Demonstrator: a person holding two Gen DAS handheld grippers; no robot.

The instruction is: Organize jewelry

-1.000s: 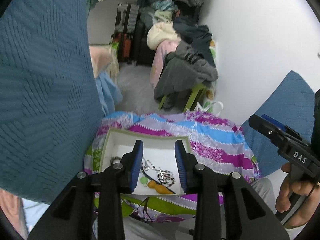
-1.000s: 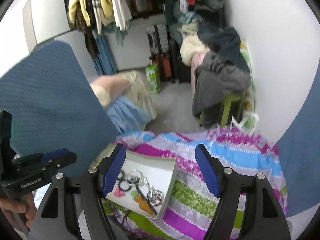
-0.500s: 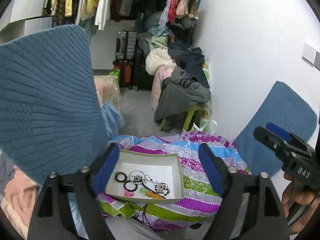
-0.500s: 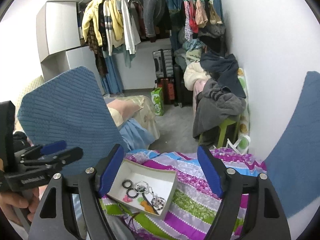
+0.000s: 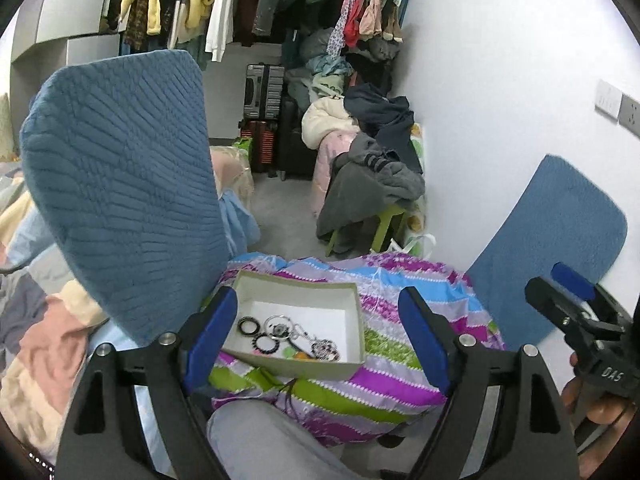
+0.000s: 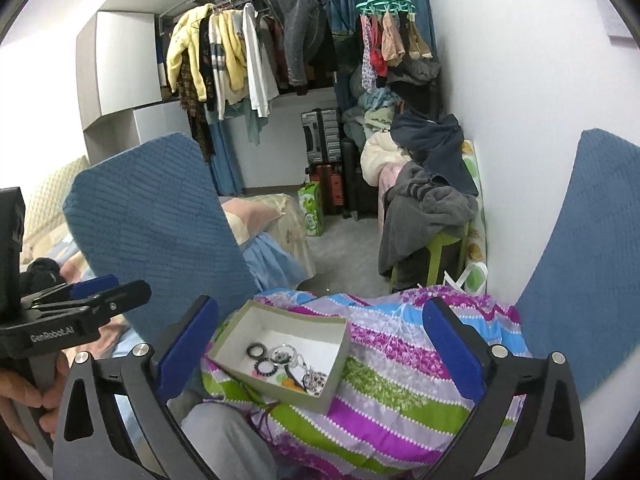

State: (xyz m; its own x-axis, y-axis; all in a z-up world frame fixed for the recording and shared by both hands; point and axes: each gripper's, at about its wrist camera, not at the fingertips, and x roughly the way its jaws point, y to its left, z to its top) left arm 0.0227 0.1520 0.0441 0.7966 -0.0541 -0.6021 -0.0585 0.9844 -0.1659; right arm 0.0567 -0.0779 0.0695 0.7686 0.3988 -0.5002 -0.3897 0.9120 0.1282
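White walls [image 6: 520,120], grey floor [image 6: 344,256]. Clothes rail [image 6: 240,40] with hanging garments, stacked suitcases [image 6: 324,136], clothes-heaped green stool [image 6: 444,248], blue quilted cushions [image 5: 120,184], wall sockets [image 5: 616,104].

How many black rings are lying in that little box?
2: one black ring near the box's left wall, the other just right and nearer of it. More may hide in the tangle.

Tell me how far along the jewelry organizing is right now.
Done: jewelry lies loosely heaped in the white box on the striped cloth. In hand: nothing; left gripper and right gripper are open, above the box. Left: any sorting.
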